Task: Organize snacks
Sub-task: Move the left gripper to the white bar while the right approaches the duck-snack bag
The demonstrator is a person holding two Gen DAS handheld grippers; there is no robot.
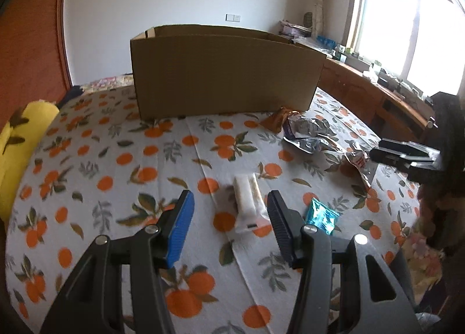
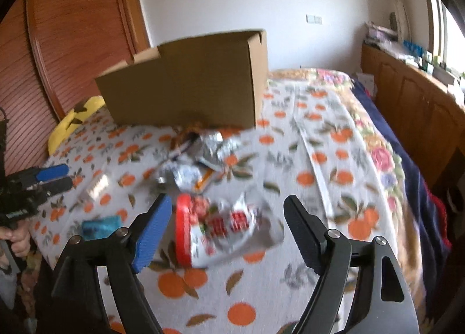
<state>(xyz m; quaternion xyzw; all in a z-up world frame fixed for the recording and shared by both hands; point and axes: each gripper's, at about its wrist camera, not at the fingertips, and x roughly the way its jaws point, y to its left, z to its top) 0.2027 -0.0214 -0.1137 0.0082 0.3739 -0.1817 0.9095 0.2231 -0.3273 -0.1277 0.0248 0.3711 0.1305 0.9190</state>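
You have one cardboard box [image 1: 226, 72] standing open-topped on the bed [image 1: 87, 159], on the orange-print sheet, with the snacks scattered in front of it.

Your left gripper [image 1: 229, 212] hangs over the sheet with its jaws partly spread and nothing pinched. One pale snack bar [image 1: 248, 203] lies on the sheet beyond the gap between them, clear of both. One teal packet [image 1: 321, 216] lies just beside the black jaw, on its outer side.

Your right gripper [image 2: 229, 229] has its jaws spread wide, nothing pressed between them. One red-and-white snack bag [image 2: 221, 226] lies on the sheet in the gap, close to the blue jaw; the view is blurred, so you cannot tell whether it touches that jaw.

Nearer the box lies a pile of crumpled wrappers [image 1: 308, 133]: at least two silver ones and one orange one right at the box's front corner. The exact count is hard to read.

One yellow pillow [image 1: 20, 153] sits at the left edge of the bed. Your hand [image 2: 17, 239] shows at the lower left of the right view, holding the left gripper's handle.
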